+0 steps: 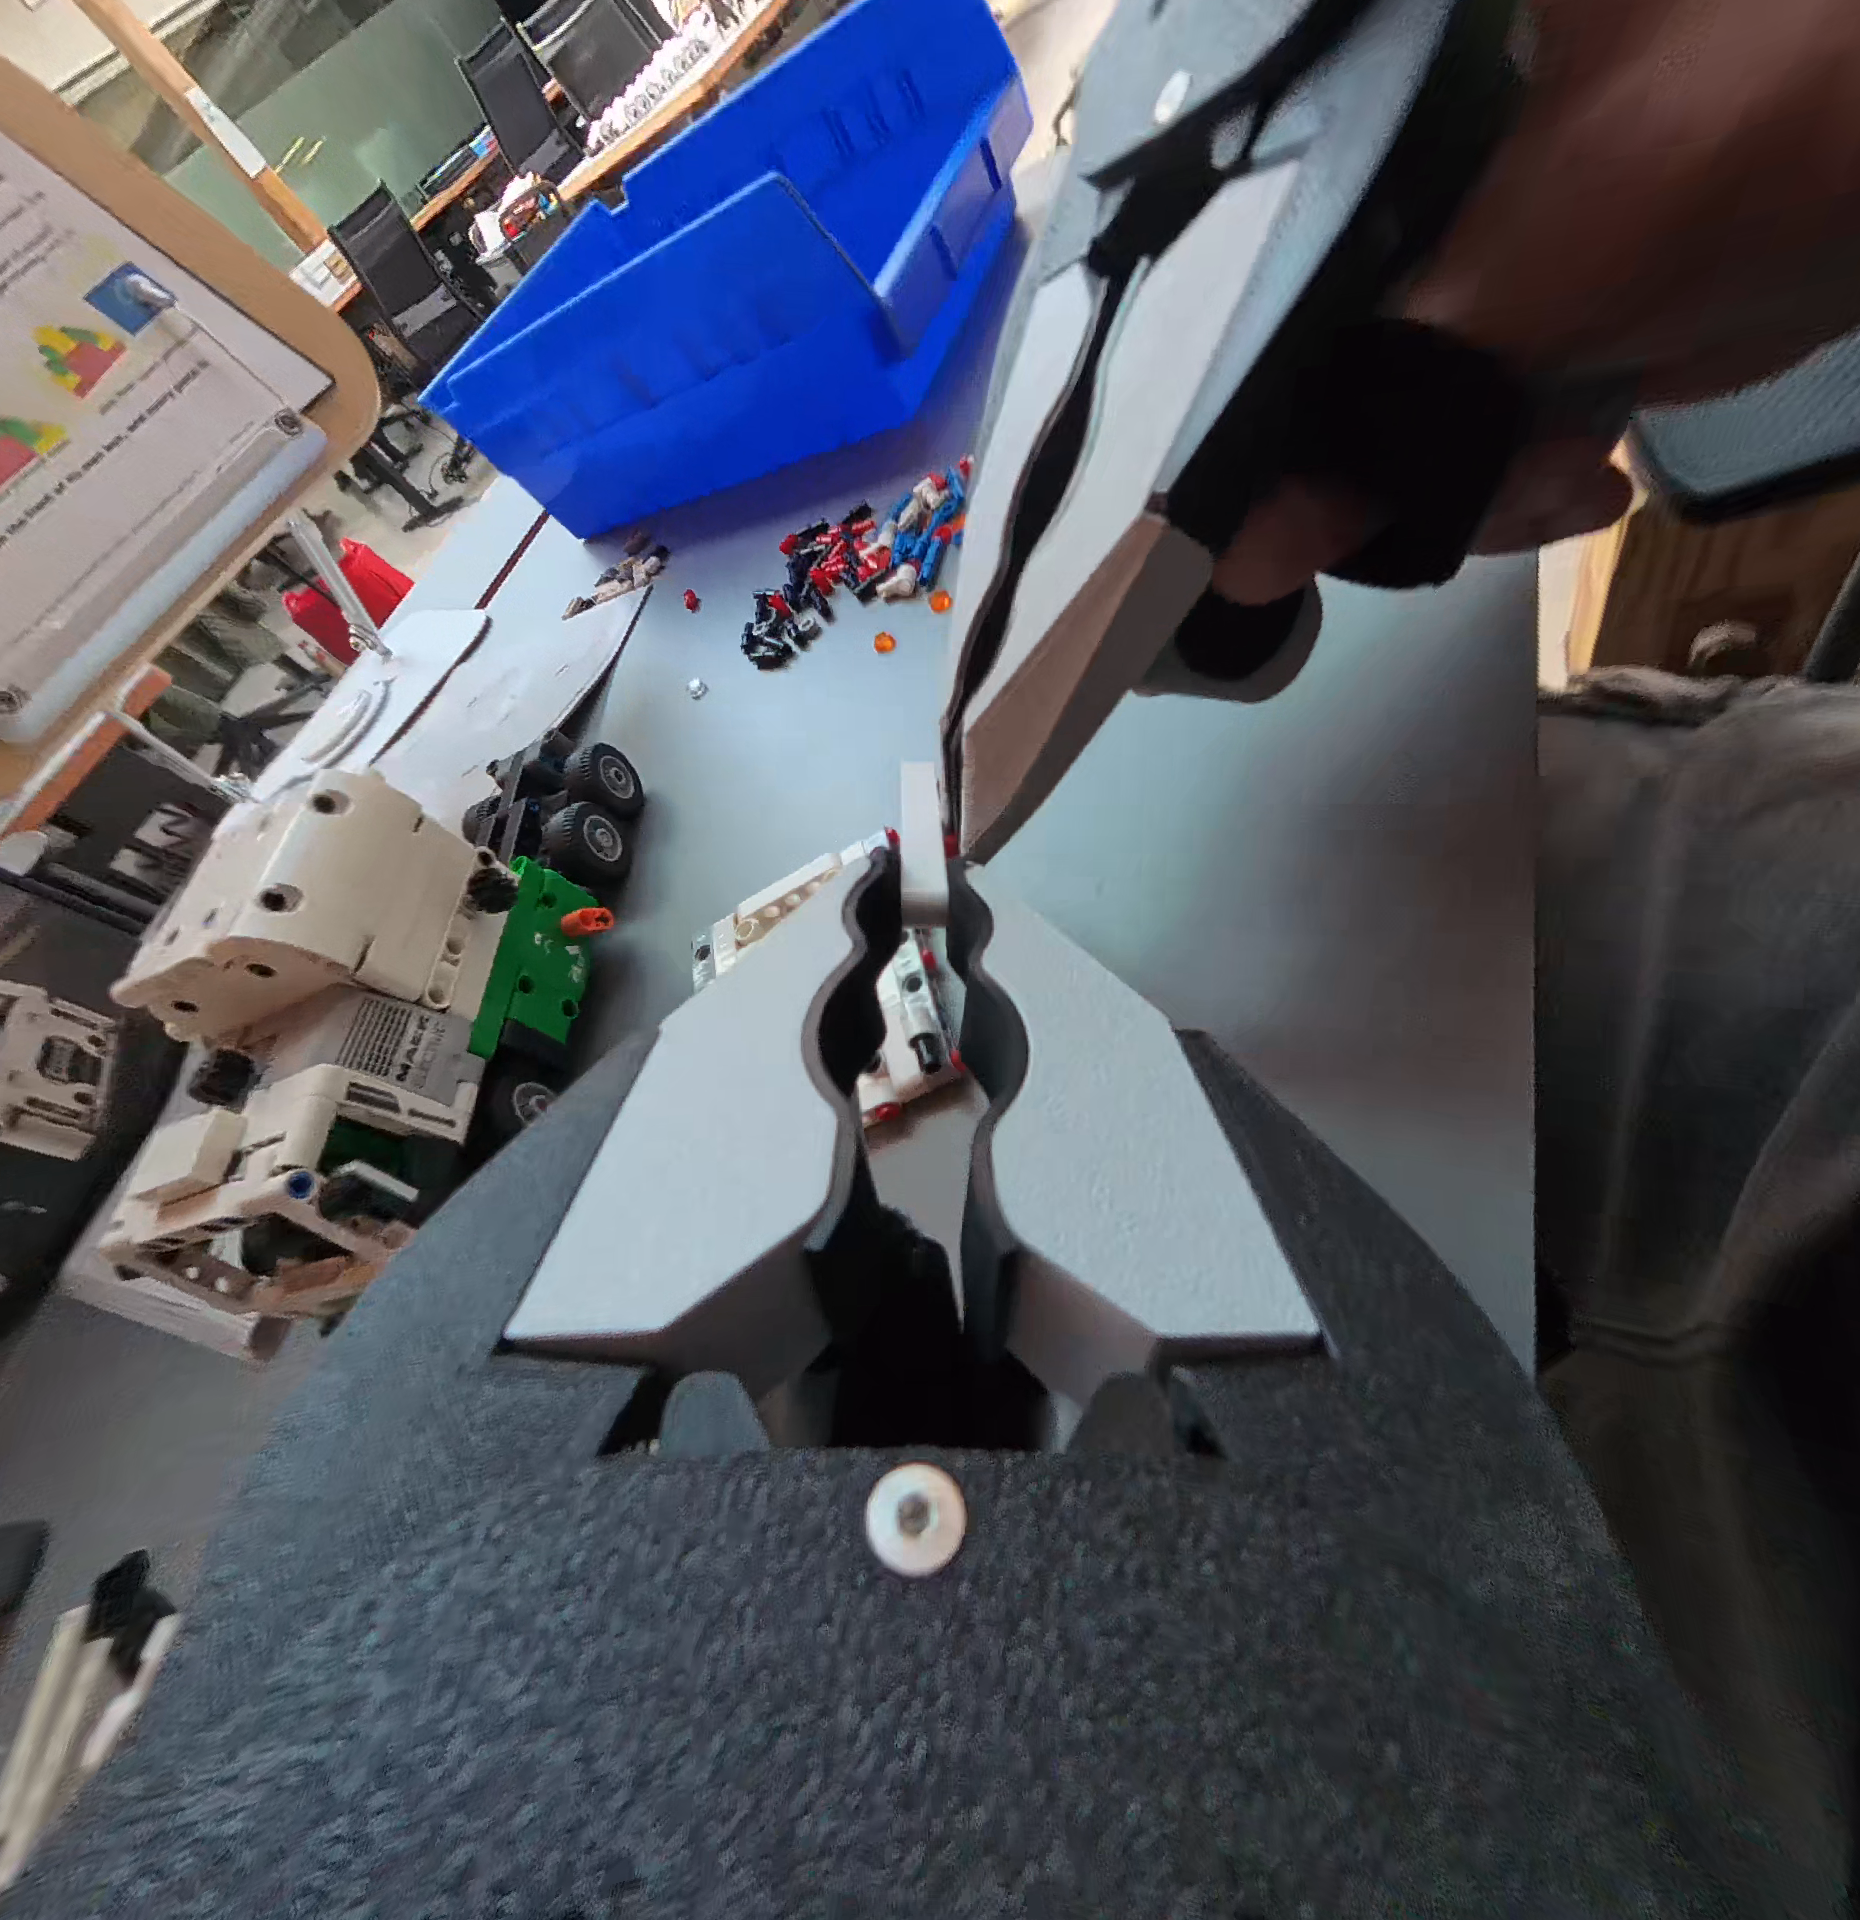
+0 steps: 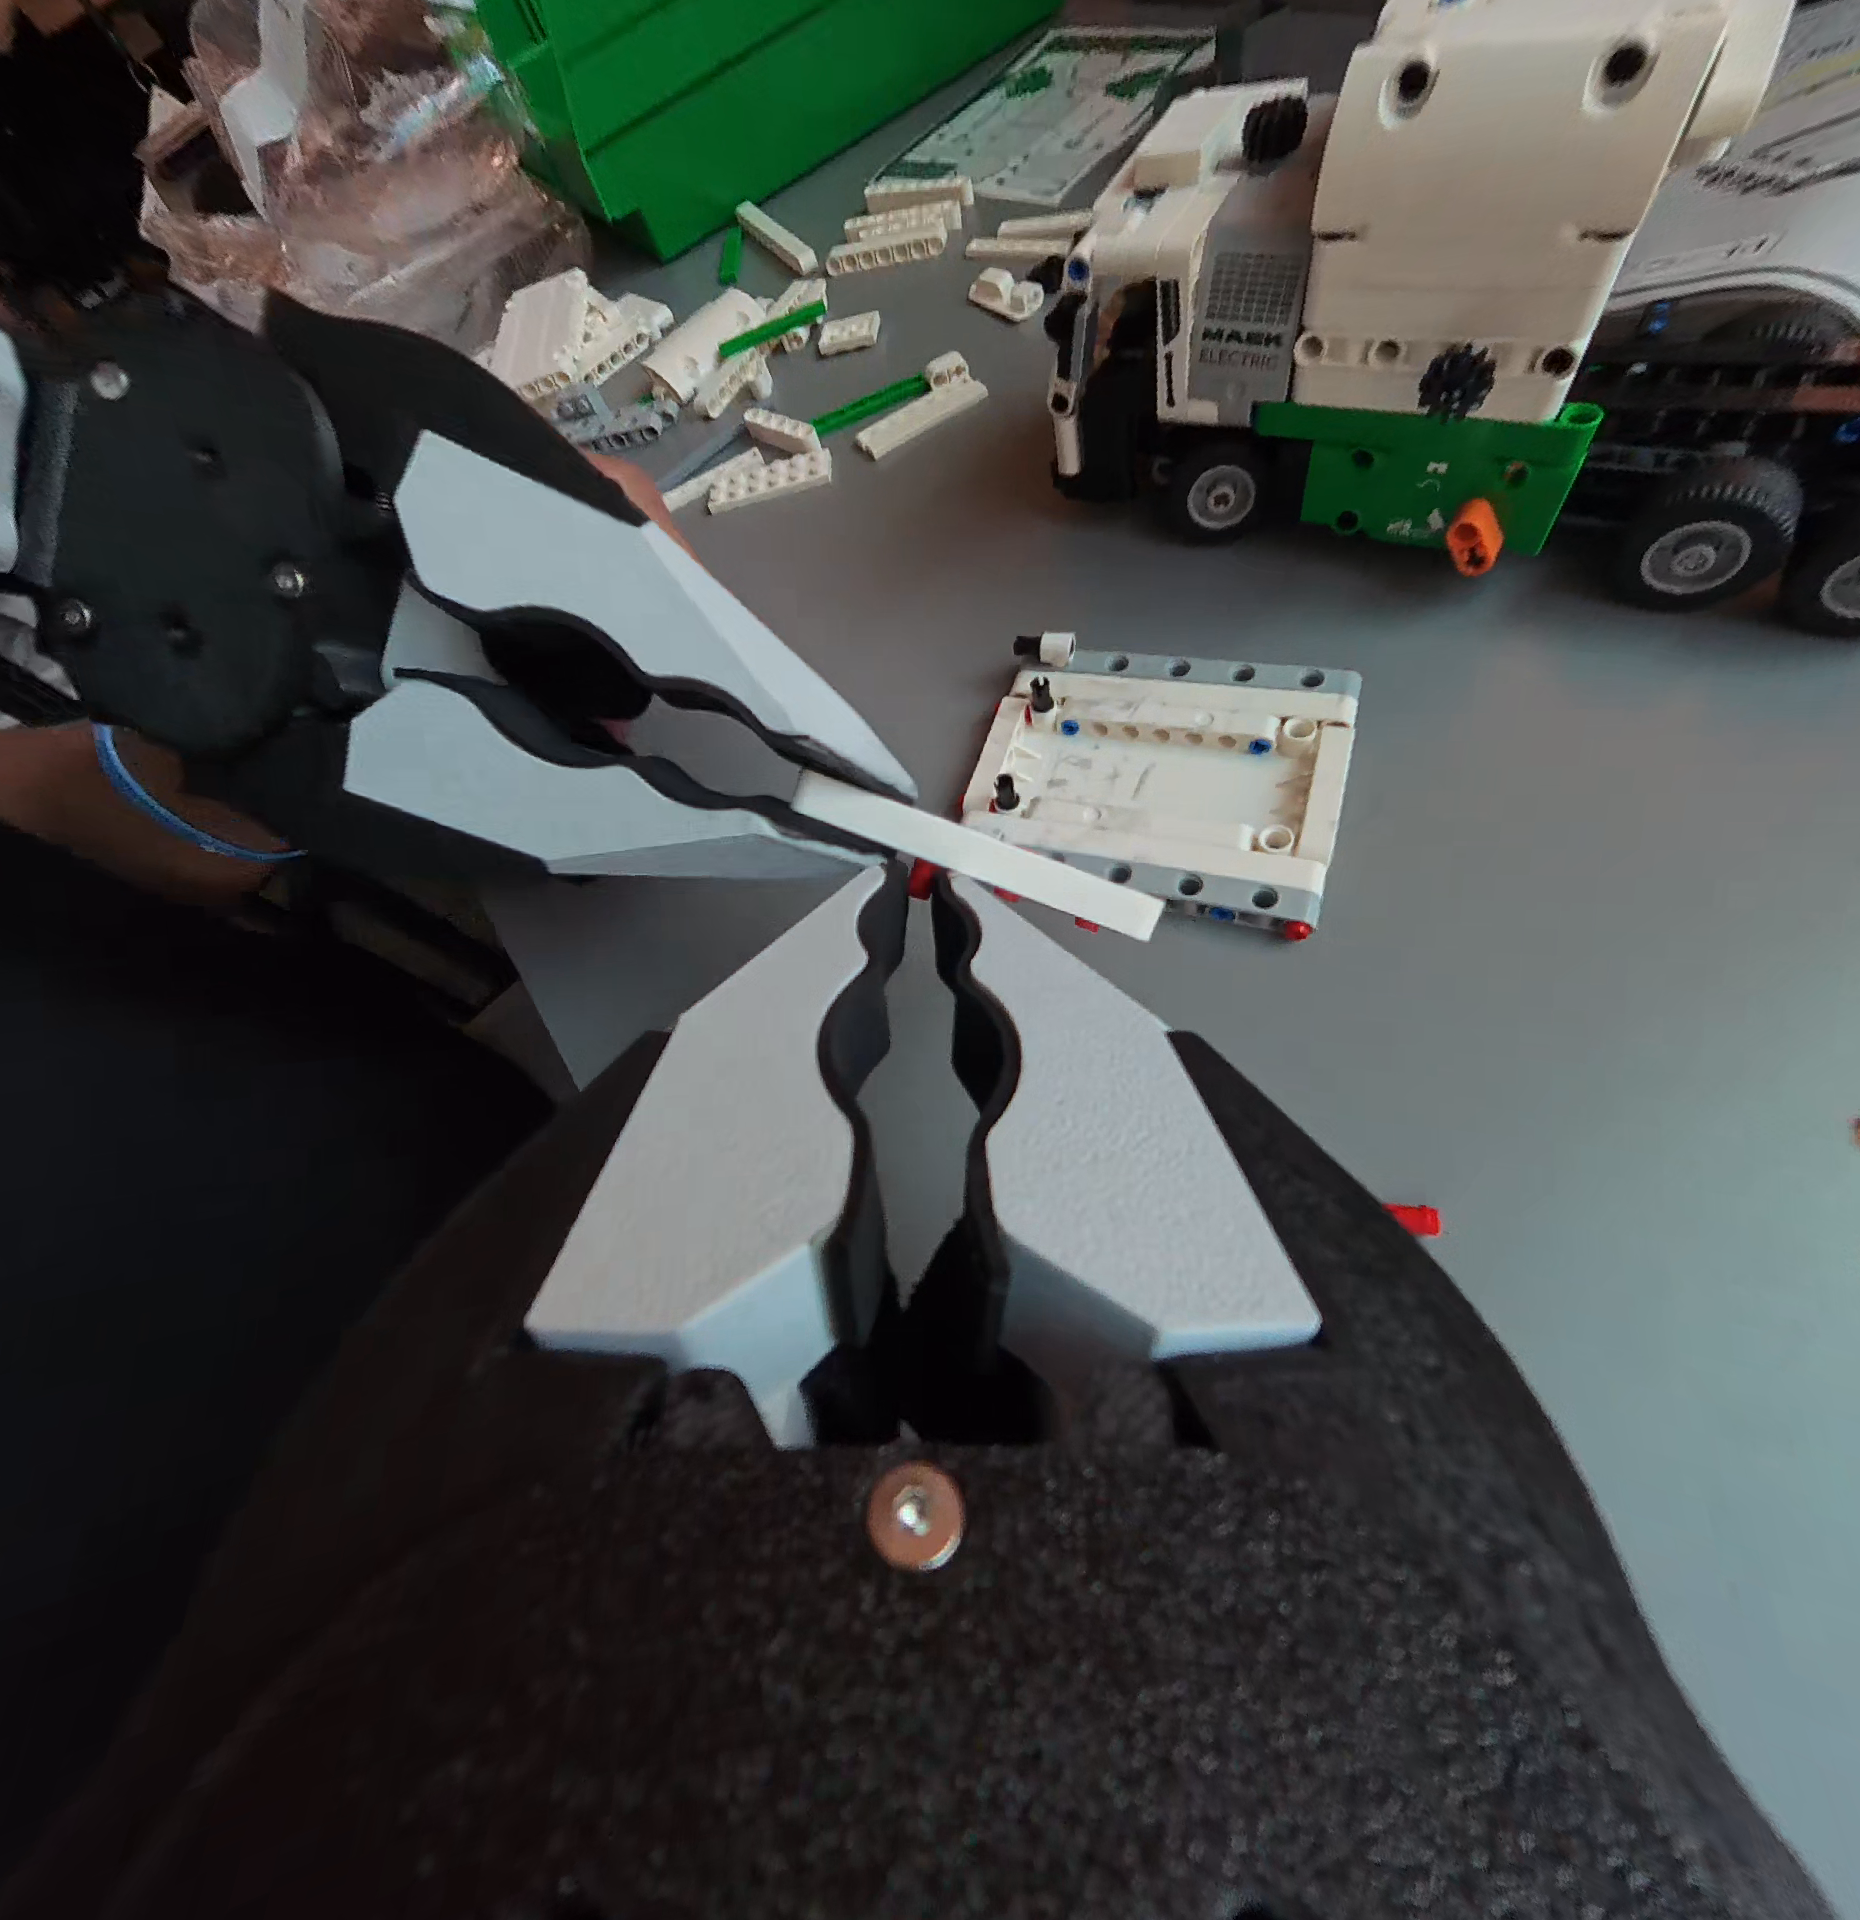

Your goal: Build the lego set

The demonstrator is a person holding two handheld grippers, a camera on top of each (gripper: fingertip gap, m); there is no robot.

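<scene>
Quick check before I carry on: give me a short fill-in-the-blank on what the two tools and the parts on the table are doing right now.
1. The left tool is shut on a flat ____ strip.
2. The right tool pinches a small ____ pin at its tips.
3. The square panel assembly lies flat on the ____ table.
4. The truck has a ____ side panel carrying an orange connector.

Missing words: white; red; grey; green

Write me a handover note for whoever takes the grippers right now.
Left gripper: shut on a white strip, held at the white panel frame's near edge.
Right gripper: nearly shut beside the strip, red piece at its tips; grip unclear.
Truck partly built behind; loose white parts and pins on the table.
Left to do: fit the strip, continue the build.
</scene>
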